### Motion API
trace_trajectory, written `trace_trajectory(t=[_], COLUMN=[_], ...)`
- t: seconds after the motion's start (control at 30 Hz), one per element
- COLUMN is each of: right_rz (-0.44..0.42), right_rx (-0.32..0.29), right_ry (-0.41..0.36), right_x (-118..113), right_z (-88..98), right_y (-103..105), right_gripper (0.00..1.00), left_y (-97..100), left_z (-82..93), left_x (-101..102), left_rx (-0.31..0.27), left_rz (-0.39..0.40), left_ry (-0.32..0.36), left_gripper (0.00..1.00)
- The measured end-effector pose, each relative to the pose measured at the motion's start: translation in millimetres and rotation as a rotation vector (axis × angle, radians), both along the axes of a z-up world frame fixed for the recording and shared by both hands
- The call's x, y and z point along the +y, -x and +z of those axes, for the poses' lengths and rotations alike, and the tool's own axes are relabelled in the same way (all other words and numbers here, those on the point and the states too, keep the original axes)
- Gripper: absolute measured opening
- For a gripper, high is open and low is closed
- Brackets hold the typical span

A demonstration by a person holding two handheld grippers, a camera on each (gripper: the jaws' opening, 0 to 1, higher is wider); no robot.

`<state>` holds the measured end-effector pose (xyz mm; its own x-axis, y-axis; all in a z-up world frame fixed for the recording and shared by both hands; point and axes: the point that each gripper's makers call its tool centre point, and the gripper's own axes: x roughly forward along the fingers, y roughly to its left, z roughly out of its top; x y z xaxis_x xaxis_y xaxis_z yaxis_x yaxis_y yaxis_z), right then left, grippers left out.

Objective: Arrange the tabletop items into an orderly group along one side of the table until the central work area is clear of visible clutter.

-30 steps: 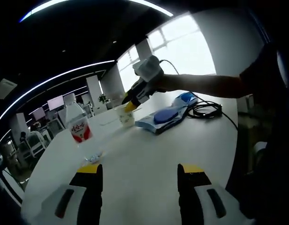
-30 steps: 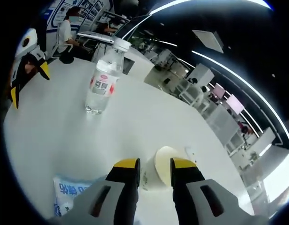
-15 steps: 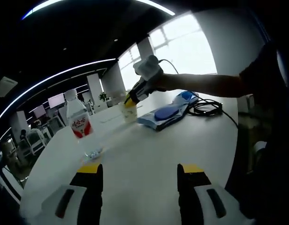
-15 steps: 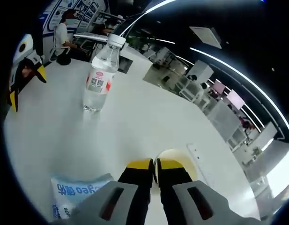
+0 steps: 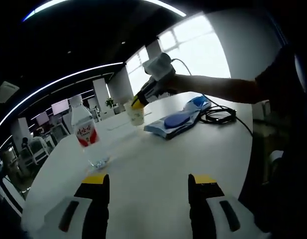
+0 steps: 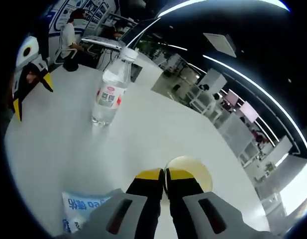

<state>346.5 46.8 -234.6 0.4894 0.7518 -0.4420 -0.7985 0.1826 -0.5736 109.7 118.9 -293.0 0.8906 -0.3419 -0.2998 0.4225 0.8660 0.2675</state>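
Note:
A pale paper cup (image 5: 136, 115) sits far across the white table (image 5: 158, 159), and my right gripper (image 5: 137, 104) reaches in from the right, shut on its rim. In the right gripper view the jaws (image 6: 163, 174) are pinched on the near wall of the cup (image 6: 193, 168), which looks slightly raised. A clear water bottle (image 5: 86, 135) with a red label stands left of centre, also the bottle (image 6: 111, 92). A blue and white packet (image 5: 175, 122) lies beyond the cup, seen again as the packet (image 6: 91, 209). My left gripper (image 5: 149, 181) hovers open over the near table, also visible as the left gripper (image 6: 30, 92).
A black cable (image 5: 219, 117) coils on the table by the packet at the right edge. A person's arm (image 5: 228, 89) stretches across from the right. Office desks and chairs (image 6: 213, 109) stand beyond the table, and a person (image 6: 71, 35) sits at a far desk.
My right gripper's jaws went from open around the cup to shut on its rim, and the cup has risen a little. The left gripper has stayed put.

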Motion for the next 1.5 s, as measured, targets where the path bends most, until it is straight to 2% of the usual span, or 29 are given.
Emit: trace_trajectory(t=[0.23,0.4,0.57,0.9,1.2,1.37,1.43,1.5], right_rz=[0.022,0.052,0.094,0.142,0.186,0.203,0.228,0.233], right_rx=[-0.016,-0.015,-0.02,-0.027,-0.01,-0.002,0.033,0.034], right_ry=[-0.013,-0.018,-0.014,-0.002,0.009,0.012,0.008,0.008], right_x=[4.0,9.3,16.4,25.6,34.7,39.5,44.6,47.6], right_z=[10.6,13.4,13.9,17.9,14.4,12.9,10.3,9.0], right_y=[10.7,21.7,41.9,57.4,79.9,85.4,96.6,98.6], right_gripper=[0.01,0.01,0.01,0.01,0.01,0.01,0.01,0.01], left_y=[1.7,3.5,4.8,7.3,10.8,12.2,14.1,15.2], left_z=[1.0,2.3,2.5,-0.5,-1.9,-2.1,-3.0,-3.4], left_x=[0.5,-0.1,-1.1,-2.8,-4.6,-4.0,-2.0,-1.0], left_rx=[0.002,0.002,0.003,0.011,0.016,0.017,0.019,0.019], left_rz=[0.0,-0.001,0.0,0.0,-0.008,-0.007,-0.002,0.001], left_ry=[-0.001,0.002,0.001,-0.002,-0.006,-0.006,-0.007,-0.007], left_gripper=[0.63,0.63,0.63,0.63,0.63,0.63,0.63,0.63])
